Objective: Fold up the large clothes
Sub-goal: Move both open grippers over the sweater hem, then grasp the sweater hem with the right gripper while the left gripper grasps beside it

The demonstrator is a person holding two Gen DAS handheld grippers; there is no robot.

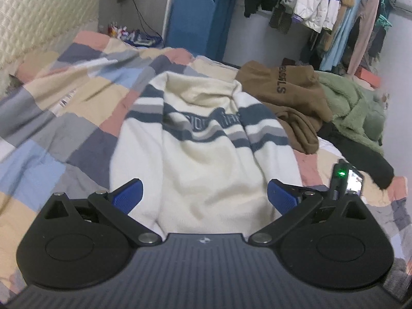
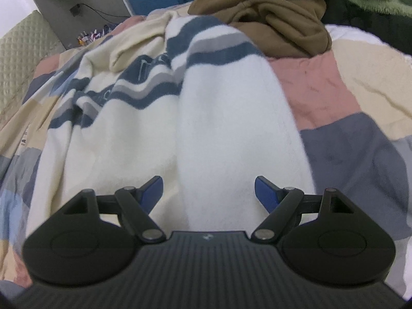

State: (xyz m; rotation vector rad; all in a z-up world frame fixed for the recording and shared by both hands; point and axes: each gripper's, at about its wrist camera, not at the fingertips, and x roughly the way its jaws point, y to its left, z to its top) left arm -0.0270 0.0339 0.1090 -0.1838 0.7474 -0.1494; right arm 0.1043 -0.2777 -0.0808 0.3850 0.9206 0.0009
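I have both claws spread and holding nothing, the left claw (image 1: pixel 204 195) over the sweater (image 1: pixel 203 139) lying ahead on the bed (image 1: pixel 64 97), the right claw (image 2: pixel 208 193) above its sleeve (image 2: pixel 239 128), so I judge the fold is starting and next needs a pinch on that sleeve.

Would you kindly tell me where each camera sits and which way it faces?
Left wrist: sits on the left tool, facing along the bed over the striped cream sweater toward hanging clothes; its open blue fingers show.
Right wrist: sits on the right tool, lower and closer over the sweater's sleeve; open fingers show.
Shared: sweater, brown hoodie, patchwork quilt.
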